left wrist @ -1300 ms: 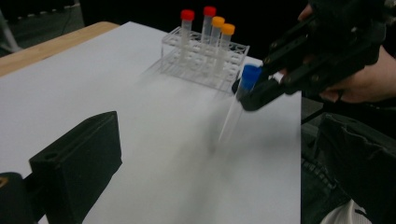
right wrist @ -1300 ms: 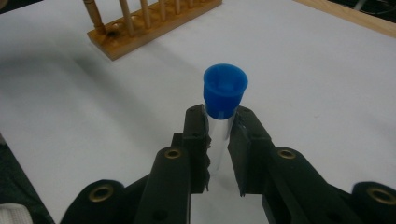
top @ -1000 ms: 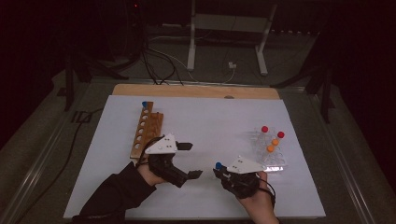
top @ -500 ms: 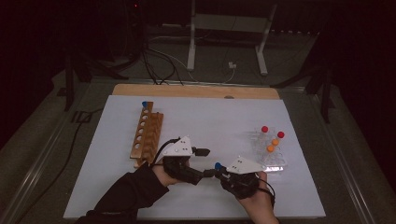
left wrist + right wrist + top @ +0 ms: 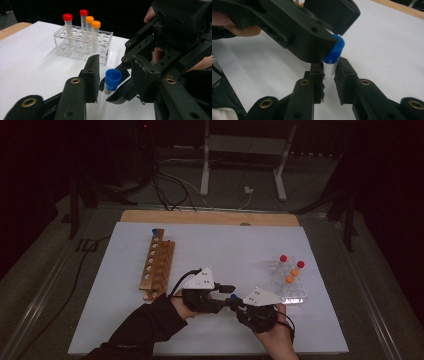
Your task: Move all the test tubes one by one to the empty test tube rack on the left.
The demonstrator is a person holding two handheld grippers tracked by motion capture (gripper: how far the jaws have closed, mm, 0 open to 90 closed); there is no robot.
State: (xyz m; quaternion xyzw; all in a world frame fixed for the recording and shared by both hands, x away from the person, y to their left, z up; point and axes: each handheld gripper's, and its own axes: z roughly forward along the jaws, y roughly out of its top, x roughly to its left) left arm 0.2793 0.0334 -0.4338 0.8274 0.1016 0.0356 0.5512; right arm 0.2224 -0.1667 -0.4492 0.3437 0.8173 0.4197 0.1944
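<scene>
since the right gripper (image 5: 235, 301) clamps the clear body of the blue-capped tube (image 5: 112, 80) near the front middle of the white mat (image 5: 225, 245), we read this moment as a hand-over or an uncapping, and we cannot tell which. our left gripper (image 5: 226, 289) has just been closing, with the blue cap between its jaws; in the left gripper view a small gap shows on both sides of the cap, so we log it as narrowed around the cap but not yet pressing. in the right gripper view one left jaw overlaps the cap from above, and contact there cannot be judged. done so far, as things lie: one blue-capped tube (image 5: 154, 231) stands in the far hole of the wooden rack (image 5: 157, 265), whose other holes look empty. left to do: four tubes, two red-capped (image 5: 68, 27) and two orange-capped (image 5: 95, 33), stand upright in the clear rack (image 5: 82, 45) on the right of the mat, well apart from the wooden one. we judge the job early, with the tube in hand second in line if the wooden rack is the goal, and the left jaws needing to seat on the cap before anything else follows.
</scene>
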